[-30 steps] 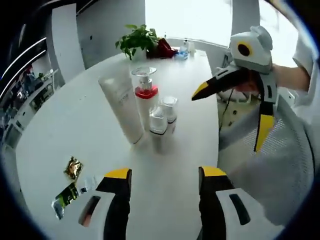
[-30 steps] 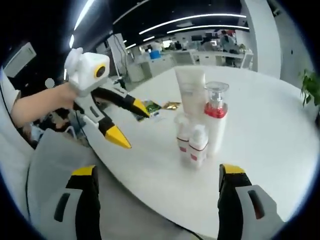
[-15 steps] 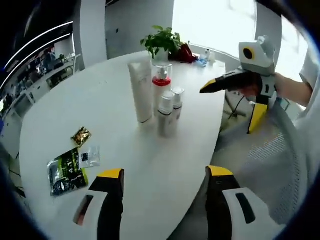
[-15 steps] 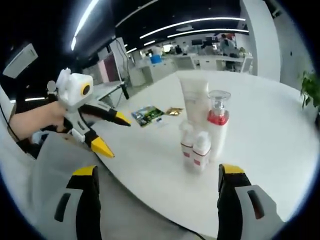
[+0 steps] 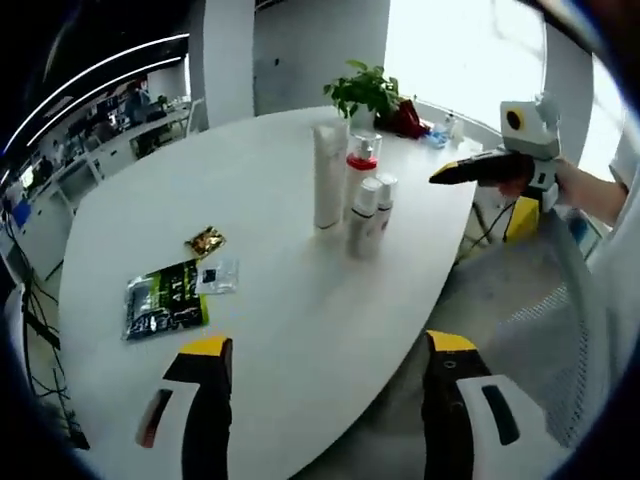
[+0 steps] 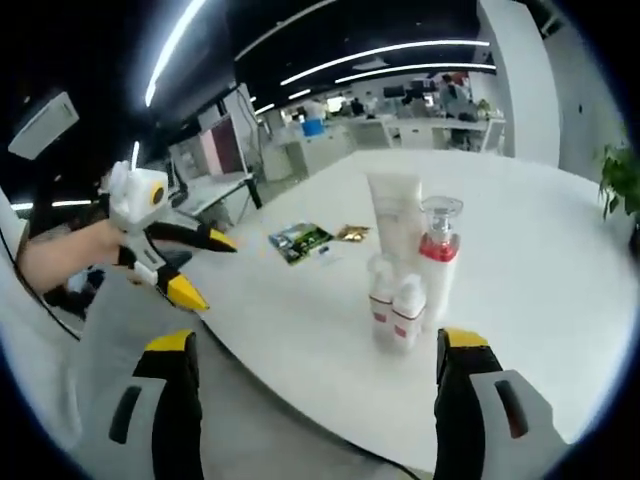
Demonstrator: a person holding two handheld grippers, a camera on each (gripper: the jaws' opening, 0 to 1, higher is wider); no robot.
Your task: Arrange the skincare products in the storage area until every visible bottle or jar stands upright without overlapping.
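White table point(image 5: 300, 330) carries four upright bottles point(image 5: 352, 192) bunched mid-frame, touching, so either spread, empty gripper, left point(image 5: 318, 352) or right point(image 6: 312, 345), could topple neighbours.

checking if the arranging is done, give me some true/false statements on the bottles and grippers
1. The tall white tube stands upright on the white table. True.
2. The pump bottle with the red band lies on its side. False: it stands upright beside the tube.
3. The left gripper is clamped on a small bottle. False: its jaws are open and empty, back from the table edge.
4. Two small white bottles stand close together in front of the taller pair. True.
5. The flat sachets sit on top of the bottles. False: they lie flat on the table, apart from the group.
6. The right gripper is open with nothing between its jaws. True.
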